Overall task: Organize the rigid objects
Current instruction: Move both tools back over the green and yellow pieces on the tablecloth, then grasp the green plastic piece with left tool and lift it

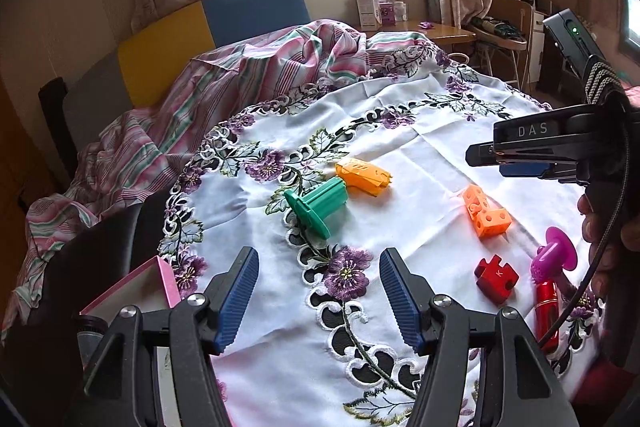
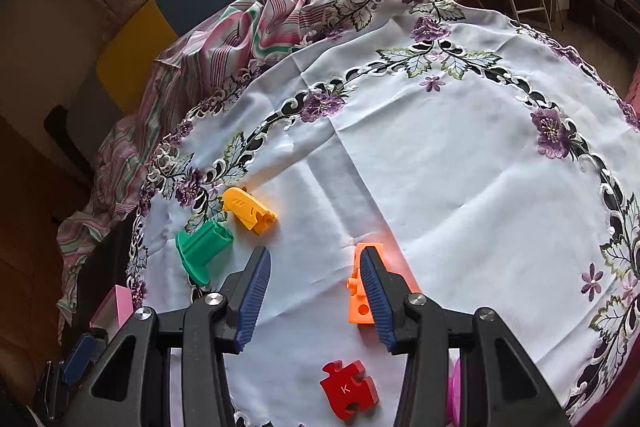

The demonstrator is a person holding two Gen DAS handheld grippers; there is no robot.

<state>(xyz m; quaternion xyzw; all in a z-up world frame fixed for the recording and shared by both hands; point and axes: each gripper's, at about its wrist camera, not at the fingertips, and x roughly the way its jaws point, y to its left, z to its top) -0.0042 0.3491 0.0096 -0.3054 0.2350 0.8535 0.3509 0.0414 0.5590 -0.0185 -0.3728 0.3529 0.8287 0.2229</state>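
Rigid toys lie on a white embroidered tablecloth [image 1: 420, 163]. A green flanged spool [image 1: 316, 205] [image 2: 202, 251] lies beside a yellow-orange block [image 1: 364, 177] [image 2: 249, 213]. An orange holed block [image 1: 485, 211] [image 2: 360, 291], a red puzzle piece marked K [image 1: 496, 277] [image 2: 349, 389], a magenta mushroom-shaped piece [image 1: 554, 253] and a red cylinder [image 1: 546, 311] lie to the right. My left gripper [image 1: 318, 301] is open and empty above the cloth. My right gripper [image 2: 316, 297] is open and empty; its right finger hides part of the orange holed block. It also shows in the left wrist view [image 1: 516, 157].
A pink open box [image 1: 136, 293] [image 2: 116, 305] stands at the table's left edge. A striped cloth [image 1: 256, 67] is bunched at the far side, with yellow and blue chairs [image 1: 256, 7] behind. A wooden desk [image 1: 436, 29] with boxes stands at the back right.
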